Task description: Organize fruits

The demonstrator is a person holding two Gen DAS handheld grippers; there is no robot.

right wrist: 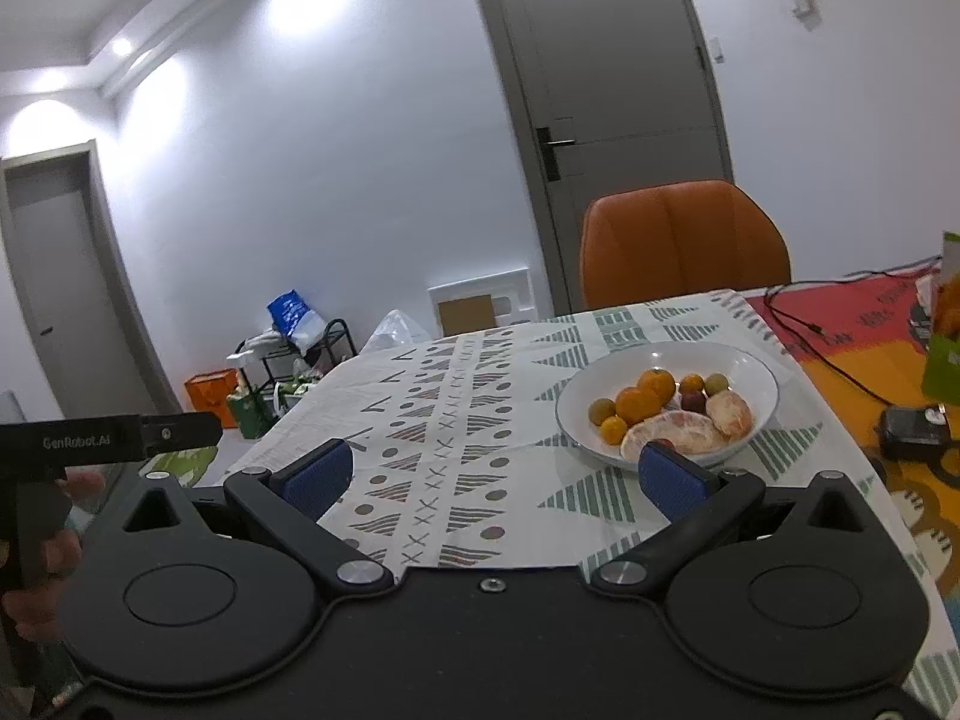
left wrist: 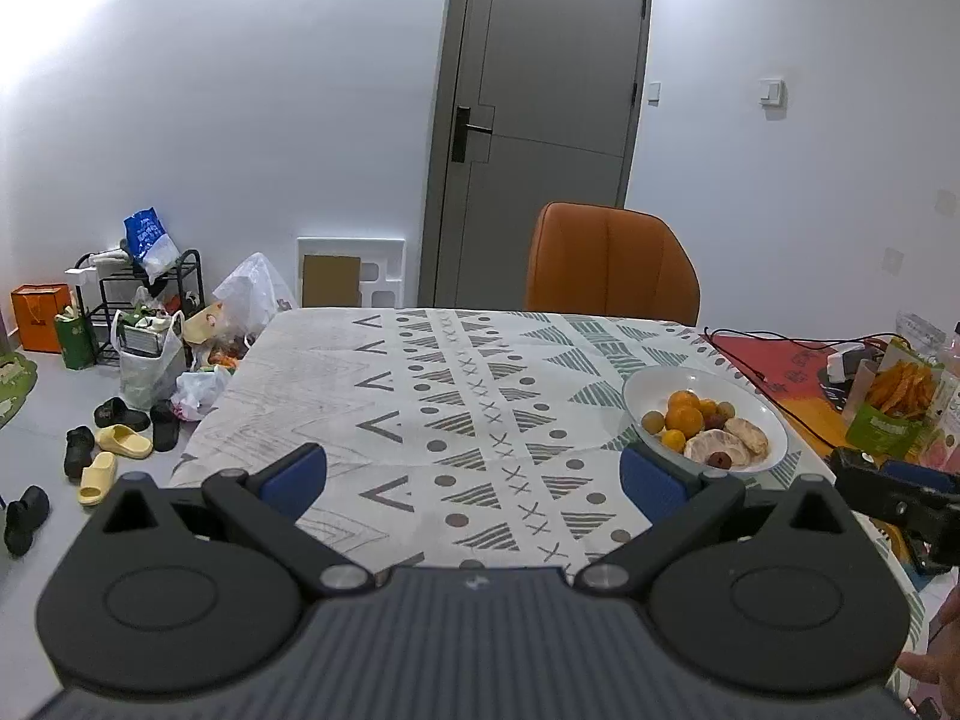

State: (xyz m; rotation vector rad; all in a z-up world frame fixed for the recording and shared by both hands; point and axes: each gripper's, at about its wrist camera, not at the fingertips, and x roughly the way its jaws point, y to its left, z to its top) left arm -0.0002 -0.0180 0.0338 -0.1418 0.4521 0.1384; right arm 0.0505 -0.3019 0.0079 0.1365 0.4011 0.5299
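Part of the white bowl (right wrist: 755,367) is covered in both views by a blue finger pad, so its near rim is cut off, and the small brownish and reddish fruits (right wrist: 602,408) among the oranges (right wrist: 638,405) cannot be identified with certainty; two peeled citrus pieces (right wrist: 729,412) are seen at the front of the bowl. At the right edge of the left wrist view only the tip of the other tool and part of a hand (left wrist: 945,654) are caught, and at the left edge of the right wrist view a black bar marked with lettering is seen, held by blurred fingers. The left gripper (left wrist: 474,471) is held wide apart above the cloth with nothing between its pads, and the right gripper (right wrist: 492,471) is likewise spread wide and empty, the bowl lying just beyond its right finger. The bowl is set on a patterned tablecloth (left wrist: 420,396) near the table's right part, beside a red and orange mat (right wrist: 852,336) crossed by a black cable. An orange chair (left wrist: 609,261) is placed at the far side, before a grey door (left wrist: 540,114). Bags, a black rack (left wrist: 150,294) and slippers (left wrist: 123,441) are scattered on the floor at the left.
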